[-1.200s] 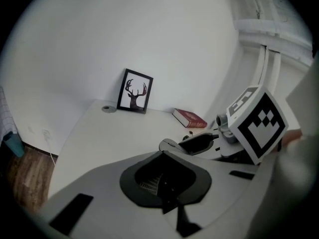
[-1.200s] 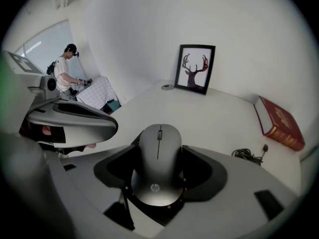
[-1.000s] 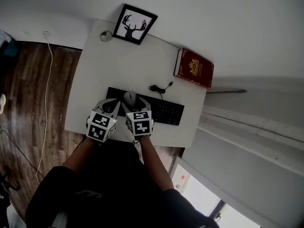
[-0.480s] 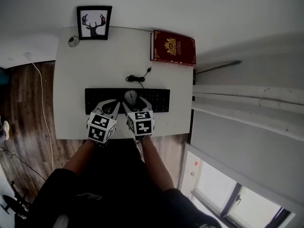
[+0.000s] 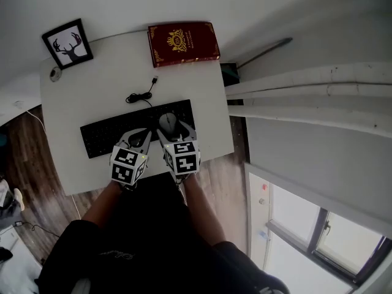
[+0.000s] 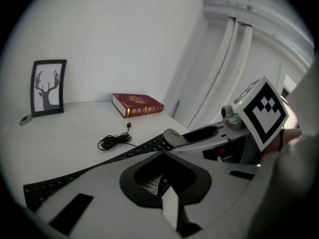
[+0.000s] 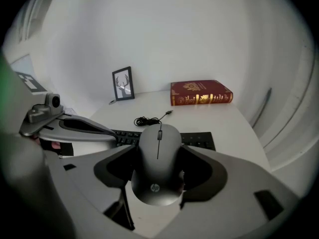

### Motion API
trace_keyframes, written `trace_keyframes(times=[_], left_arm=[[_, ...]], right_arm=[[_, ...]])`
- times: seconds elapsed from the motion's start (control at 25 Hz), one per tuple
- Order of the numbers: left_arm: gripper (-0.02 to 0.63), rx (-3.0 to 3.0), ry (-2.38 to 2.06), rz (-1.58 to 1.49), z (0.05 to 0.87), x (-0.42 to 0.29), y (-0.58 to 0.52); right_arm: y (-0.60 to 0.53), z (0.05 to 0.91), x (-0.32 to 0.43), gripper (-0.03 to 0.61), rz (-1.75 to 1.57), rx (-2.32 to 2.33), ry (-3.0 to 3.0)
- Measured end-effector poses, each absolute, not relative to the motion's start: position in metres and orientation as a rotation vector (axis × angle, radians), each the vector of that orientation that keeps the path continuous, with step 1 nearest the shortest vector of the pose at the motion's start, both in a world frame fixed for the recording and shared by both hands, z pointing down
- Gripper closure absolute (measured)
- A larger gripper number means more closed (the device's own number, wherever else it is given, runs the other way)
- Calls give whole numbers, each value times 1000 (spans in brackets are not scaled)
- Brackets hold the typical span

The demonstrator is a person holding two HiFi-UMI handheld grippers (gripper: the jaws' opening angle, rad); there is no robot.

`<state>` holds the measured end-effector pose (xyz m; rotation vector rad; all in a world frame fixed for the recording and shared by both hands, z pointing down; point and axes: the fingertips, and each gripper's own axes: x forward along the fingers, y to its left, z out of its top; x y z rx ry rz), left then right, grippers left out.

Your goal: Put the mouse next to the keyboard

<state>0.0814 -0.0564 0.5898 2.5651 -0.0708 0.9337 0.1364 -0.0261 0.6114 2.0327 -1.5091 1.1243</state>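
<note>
- Plainly, the right gripper [image 5: 176, 130] has its jaws clamped on the grey mouse [image 7: 158, 156], one jaw against each flank. The mouse's scroll-wheel end points away, out past the jaw tips.
- Just ahead of and below those jaws lies the black keyboard [image 5: 101, 138], set lengthwise across the white desk [image 5: 67, 112]. In the head view the mouse sits over the keyboard's right-hand part. Whether it touches the keys cannot be told.
- The left gripper [image 5: 140, 138] hangs just beside the right one, on its left, also over the keyboard. Its jaws are together with nothing between them, and a patch of keys shows through the dark hollow between its pads.
- Past the keyboard, ahead of both pairs of jaws, a thin black cable [image 5: 138, 97] lies in a loose coil on the desk. Its plug end lies free and points toward the far edge.
- Farther ahead, and a little right of the right gripper's jaws, a dark red book [image 5: 182, 43] with gold ornament lies flat at the desk's far edge.
- Ahead and to the left of both pairs of jaws stands a black-framed picture [image 5: 68, 43] of a stag's head, upright by the wall.
- Just beside the frame lies a small round thing [image 5: 56, 74], too small to identify.
</note>
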Motion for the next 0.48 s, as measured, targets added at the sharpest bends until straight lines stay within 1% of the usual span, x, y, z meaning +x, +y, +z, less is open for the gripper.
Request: trace_keyframes(times=[0.48], left_arm=[[612, 2580, 2, 968, 596, 144, -6]], right_arm=[[29, 615, 205, 276, 1159, 2104, -1467]])
